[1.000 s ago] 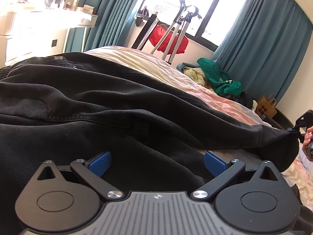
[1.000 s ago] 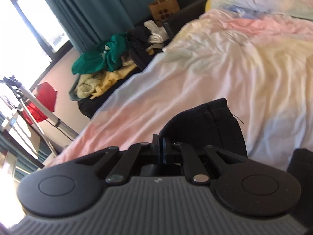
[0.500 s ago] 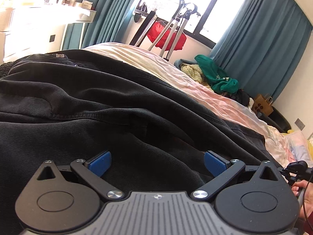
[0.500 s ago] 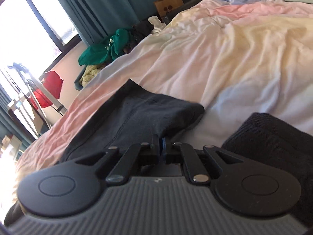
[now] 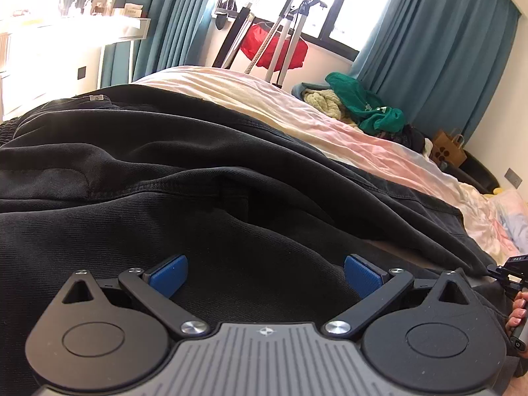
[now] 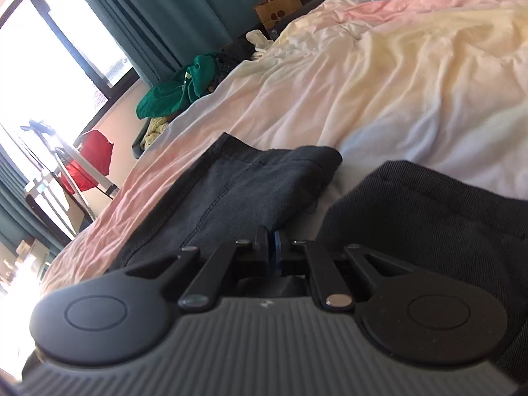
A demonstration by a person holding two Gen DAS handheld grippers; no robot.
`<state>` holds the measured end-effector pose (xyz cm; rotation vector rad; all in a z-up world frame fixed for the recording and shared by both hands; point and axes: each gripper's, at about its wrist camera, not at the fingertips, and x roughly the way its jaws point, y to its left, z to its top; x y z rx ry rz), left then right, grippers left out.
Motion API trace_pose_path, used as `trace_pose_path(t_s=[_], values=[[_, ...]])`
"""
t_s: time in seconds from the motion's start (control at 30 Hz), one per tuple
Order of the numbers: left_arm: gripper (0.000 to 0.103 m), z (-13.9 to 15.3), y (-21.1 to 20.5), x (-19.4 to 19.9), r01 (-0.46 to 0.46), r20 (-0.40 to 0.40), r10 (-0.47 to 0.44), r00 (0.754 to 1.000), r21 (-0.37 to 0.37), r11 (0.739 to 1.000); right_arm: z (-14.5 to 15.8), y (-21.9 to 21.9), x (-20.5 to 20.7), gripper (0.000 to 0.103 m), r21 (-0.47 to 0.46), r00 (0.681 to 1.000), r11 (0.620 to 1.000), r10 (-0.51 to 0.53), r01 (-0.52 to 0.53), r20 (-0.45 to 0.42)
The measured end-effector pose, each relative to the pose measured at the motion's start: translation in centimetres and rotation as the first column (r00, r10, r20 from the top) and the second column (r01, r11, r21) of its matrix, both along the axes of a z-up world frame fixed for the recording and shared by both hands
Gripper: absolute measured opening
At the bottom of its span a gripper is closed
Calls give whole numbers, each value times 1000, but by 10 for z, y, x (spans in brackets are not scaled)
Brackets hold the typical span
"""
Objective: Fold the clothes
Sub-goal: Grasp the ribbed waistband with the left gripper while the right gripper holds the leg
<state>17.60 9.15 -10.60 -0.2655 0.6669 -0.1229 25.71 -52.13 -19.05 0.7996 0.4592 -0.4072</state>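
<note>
The left gripper [image 5: 264,274] is hovering low over the black trousers [image 5: 198,171] with its jaws spread wide, gripping nothing. The trousers are lying across the bed [image 6: 412,66]. The right gripper [image 6: 271,247] is keeping its jaws pressed together beside a trouser leg [image 6: 250,184]; whether fabric is pinched, I cannot tell
</note>
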Motion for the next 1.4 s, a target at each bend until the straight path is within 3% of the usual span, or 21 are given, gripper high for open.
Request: trace_pose_path(t_s=[0.1,0.27,0.37,0.5,0.53,0.67,0.8,1.0,1.07,1.17,1.27,1.4], values=[[102,2,-3,-7,17,-14,-17,1000,20,1000,6,-4,-28,9,61,999,997,-41,39,31],[102,13,-2,-26,32,-5,-32,999,33,999,40,-2,-92,11,59,991,995,-86,80,103],[102,23,4,-39,25,-6,-25,1000,19,1000,54,1,-133,34,50,980,988,-152,147,127],[102,44,28,-68,-26,-16,25,1000,-36,999,64,-6,-177,53,25,958,966,-260,259,122],[102,49,37,-76,-45,-20,44,999,-52,998,62,-10,-185,62,42,950,957,-288,285,117],[102,66,79,-104,-140,-59,134,989,-116,983,44,-24,-206,65,164,927,919,-371,359,53],[102,77,127,-126,-241,-126,220,967,-195,951,29,-36,-216,65,230,909,883,-416,409,-17],[100,79,198,-154,-366,-208,314,926,-302,880,12,-43,-224,65,275,894,853,-442,443,-71],[100,69,215,-162,-419,-230,357,905,-340,842,11,-43,-220,64,273,902,861,-426,429,-72],[100,50,233,-170,-471,-284,381,880,-417,777,9,-43,-215,64,271,912,872,-403,407,-74],[99,36,247,-183,-510,-312,404,860,-538,671,9,-41,-210,64,256,917,881,-390,398,-85],[99,20,267,-188,-583,-358,463,811,-566,583,5,-42,-204,64,274,923,881,-368,385,-114]])
